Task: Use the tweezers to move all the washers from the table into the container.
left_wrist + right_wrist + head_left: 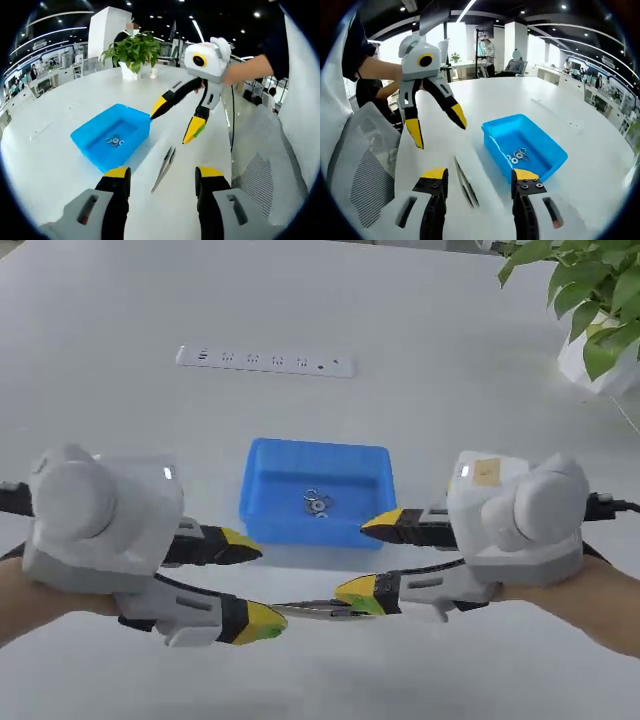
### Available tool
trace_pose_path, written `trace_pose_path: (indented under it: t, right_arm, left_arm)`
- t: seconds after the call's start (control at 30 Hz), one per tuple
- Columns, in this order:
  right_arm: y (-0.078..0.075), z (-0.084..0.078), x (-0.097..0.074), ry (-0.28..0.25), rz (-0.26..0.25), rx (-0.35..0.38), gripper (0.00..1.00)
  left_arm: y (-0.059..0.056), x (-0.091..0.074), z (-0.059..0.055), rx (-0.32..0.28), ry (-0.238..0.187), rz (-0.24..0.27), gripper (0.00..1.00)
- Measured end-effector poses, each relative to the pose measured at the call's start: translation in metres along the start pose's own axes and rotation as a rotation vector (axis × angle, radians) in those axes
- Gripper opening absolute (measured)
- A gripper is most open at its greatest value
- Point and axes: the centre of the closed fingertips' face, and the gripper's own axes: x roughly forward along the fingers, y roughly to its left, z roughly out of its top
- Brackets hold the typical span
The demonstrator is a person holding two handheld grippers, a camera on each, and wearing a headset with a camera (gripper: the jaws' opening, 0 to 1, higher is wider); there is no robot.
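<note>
Holding both jaws spread and empty, you have the left claw (252, 583) and right claw (358, 558) flanking the tweezers (320, 610), which lie flat on the bench (450, 420) near its front edge, just before the blue container (285, 475) holding the washers (317, 504), suggesting the transfer is complete.

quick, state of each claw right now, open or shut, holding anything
left claw: open, holding nothing
right claw: open, holding nothing
tweezers lie ungripped between them

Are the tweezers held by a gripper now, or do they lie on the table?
On the table. The tweezers lie flat between the left gripper and the right gripper; both are open, neither holds them.
</note>
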Motion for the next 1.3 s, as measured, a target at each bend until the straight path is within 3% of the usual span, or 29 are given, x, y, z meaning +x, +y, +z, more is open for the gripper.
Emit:
trace_pose_path:
  t: [0.13,0.23,0.33,0.5,0.6,0.7,0.9,1.03,1.3]
  right_arm:
    - [0.005,0.006,-0.020,-0.008,-0.030,-0.047,0.62]
    - [0.012,0.009,-0.029,-0.022,-0.029,-0.062,0.75]
    - [0.019,0.007,-0.038,0.016,-0.036,-0.115,0.89]
    - [0.027,0.006,-0.047,0.025,-0.048,-0.136,1.00]
    - [0.030,0.001,-0.052,0.054,-0.064,-0.162,1.00]
    - [0.034,-0.001,-0.055,0.067,-0.063,-0.179,1.00]
    - [0.032,0.001,-0.062,0.074,-0.080,-0.178,1.00]
    - [0.032,0.003,-0.065,0.081,-0.078,-0.181,1.00]
    - [0.033,0.008,-0.070,0.082,-0.072,-0.173,1.00]
  left_arm:
    - [-0.002,-0.021,0.006,0.025,0.000,0.055,0.86]
    - [-0.004,-0.033,0.011,0.073,-0.006,0.080,0.93]
    - [-0.005,-0.042,0.017,0.089,-0.019,0.115,0.99]
    - [-0.006,-0.057,0.030,0.126,-0.038,0.159,0.99]
    - [-0.009,-0.066,0.037,0.127,-0.052,0.163,0.99]
    - [-0.010,-0.074,0.032,0.170,-0.008,0.171,0.99]
    - [-0.012,-0.083,0.031,0.156,-0.017,0.193,0.99]
    - [-0.017,-0.083,0.024,0.162,0.011,0.188,0.99]
    - [-0.014,-0.089,0.031,0.163,-0.014,0.210,0.99]
